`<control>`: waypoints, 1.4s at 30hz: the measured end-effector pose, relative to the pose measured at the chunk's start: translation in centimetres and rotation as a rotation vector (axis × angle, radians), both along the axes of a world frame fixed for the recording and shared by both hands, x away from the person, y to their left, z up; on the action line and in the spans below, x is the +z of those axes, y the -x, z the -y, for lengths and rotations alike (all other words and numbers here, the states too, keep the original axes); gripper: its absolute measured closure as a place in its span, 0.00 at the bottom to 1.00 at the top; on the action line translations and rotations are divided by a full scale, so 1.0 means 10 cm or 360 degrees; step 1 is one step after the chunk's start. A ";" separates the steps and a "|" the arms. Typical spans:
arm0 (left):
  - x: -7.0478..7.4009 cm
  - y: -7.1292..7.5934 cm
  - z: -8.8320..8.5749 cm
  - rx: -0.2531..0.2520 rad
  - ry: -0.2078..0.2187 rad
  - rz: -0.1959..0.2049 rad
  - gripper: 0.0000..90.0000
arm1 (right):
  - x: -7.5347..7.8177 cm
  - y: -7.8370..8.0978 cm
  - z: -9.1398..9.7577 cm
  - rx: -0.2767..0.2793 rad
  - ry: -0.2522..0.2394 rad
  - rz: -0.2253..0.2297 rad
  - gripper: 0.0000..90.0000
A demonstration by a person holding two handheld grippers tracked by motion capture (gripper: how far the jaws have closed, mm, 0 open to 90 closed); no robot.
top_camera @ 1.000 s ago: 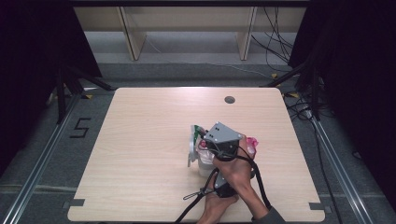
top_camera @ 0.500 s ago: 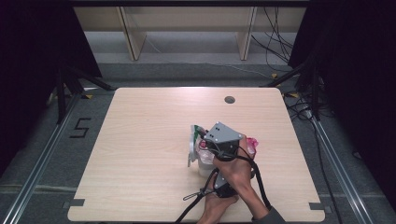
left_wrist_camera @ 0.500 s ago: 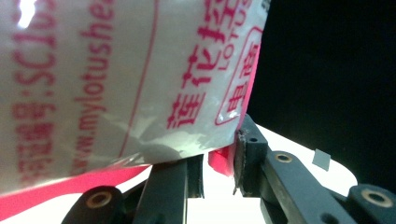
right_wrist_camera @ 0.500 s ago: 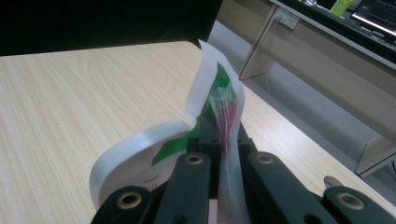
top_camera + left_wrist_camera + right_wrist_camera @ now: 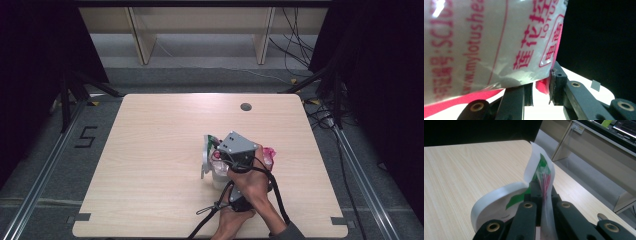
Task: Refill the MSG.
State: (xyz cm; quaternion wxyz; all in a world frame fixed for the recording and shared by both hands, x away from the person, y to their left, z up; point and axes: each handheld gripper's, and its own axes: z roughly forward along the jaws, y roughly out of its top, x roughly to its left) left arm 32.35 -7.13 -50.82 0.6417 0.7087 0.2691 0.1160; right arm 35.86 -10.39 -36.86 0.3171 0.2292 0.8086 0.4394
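A pale wooden desk (image 5: pixel 150 165) carries a clear plastic bag (image 5: pixel 216 167) with red print, right of centre near the front edge. A hand (image 5: pixel 250 182) holds the right gripper (image 5: pixel 543 195) clamped on the bag's thin edge. The left gripper (image 5: pixel 541 87) has its jaws slightly apart around the bag's (image 5: pixel 486 45) red bottom edge.

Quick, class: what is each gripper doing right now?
Left gripper: partly open, the plastic bag's red edge between its jaws.
Right gripper: shut on the thin plastic film.
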 end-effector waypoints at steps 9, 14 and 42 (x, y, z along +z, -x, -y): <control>0.00 0.00 0.00 0.0001 0.0003 -0.0006 0.84 | 0.01 0.00 0.01 -0.0006 -0.0020 -0.0013 1.00; 0.00 -0.01 0.00 -0.0004 0.0009 -0.0013 0.84 | 0.00 0.00 0.00 0.0005 0.0001 -0.0003 1.00; 0.02 0.01 0.02 -0.0015 0.0059 -0.0032 0.84 | 0.00 0.03 -0.01 -0.0006 -0.0003 -0.0012 0.99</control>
